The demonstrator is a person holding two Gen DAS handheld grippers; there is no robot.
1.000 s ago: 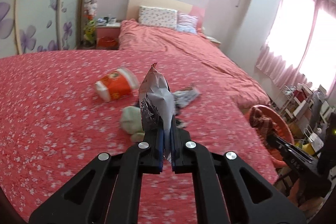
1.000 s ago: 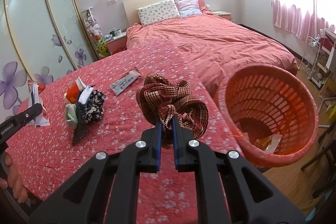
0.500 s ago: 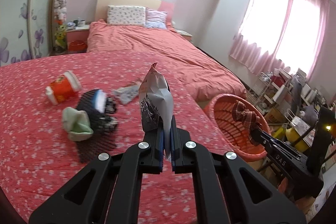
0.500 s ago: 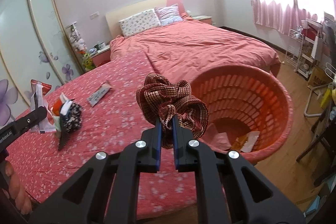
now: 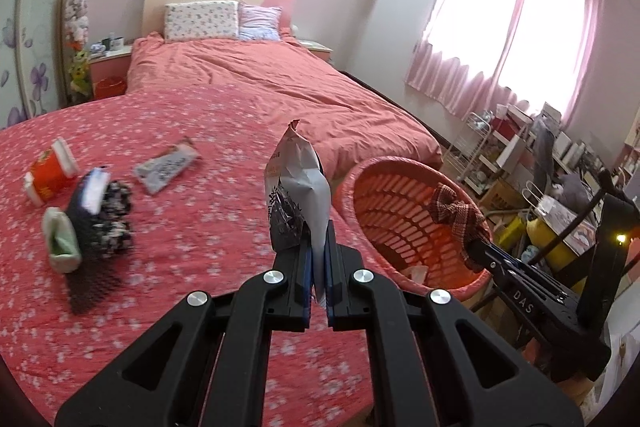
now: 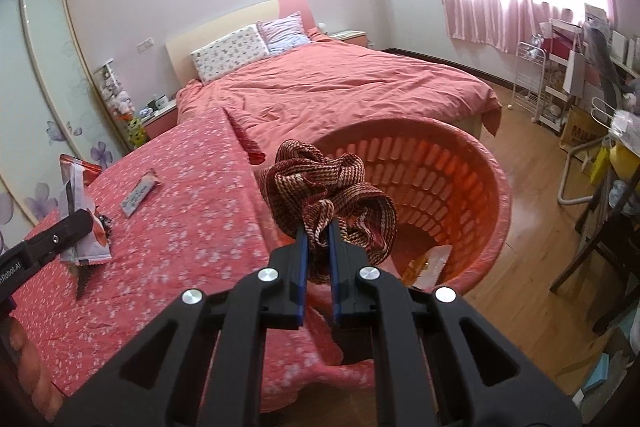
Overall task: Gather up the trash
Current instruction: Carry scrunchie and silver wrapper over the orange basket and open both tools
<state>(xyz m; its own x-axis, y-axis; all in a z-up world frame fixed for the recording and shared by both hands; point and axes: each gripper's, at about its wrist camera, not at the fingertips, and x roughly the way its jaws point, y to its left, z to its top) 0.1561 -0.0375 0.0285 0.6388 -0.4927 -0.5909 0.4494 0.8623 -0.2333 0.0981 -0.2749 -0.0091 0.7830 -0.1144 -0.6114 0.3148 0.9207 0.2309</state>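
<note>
My left gripper (image 5: 318, 259) is shut on a grey-white snack bag (image 5: 298, 195) and holds it upright above the bed's edge, left of the orange slotted basket (image 5: 384, 187). My right gripper (image 6: 318, 247) is shut on a crumpled brown woven cloth (image 6: 328, 187) and holds it over the basket's near rim (image 6: 496, 187); that cloth also shows in the left wrist view (image 5: 458, 215). Wrappers (image 6: 430, 263) lie in the basket's bottom. On the floral bedspread lie a red cup (image 5: 50, 173), a flat wrapper (image 5: 166, 171), a green-white item (image 5: 60, 241) and a dark patterned bundle (image 5: 106, 215).
A second bed with a plain pink cover (image 5: 256, 83) and pillows (image 5: 200, 21) lies behind. A white rack (image 6: 532, 83) and cluttered shelves (image 5: 540, 147) stand on the right by the pink curtains (image 5: 500, 35). A nightstand (image 5: 108, 71) stands at the back left.
Both grippers have swung right toward the basket. The brown cloth now hangs over the basket's rim. The snack bag has moved from above the trash pile to the bed's edge.
</note>
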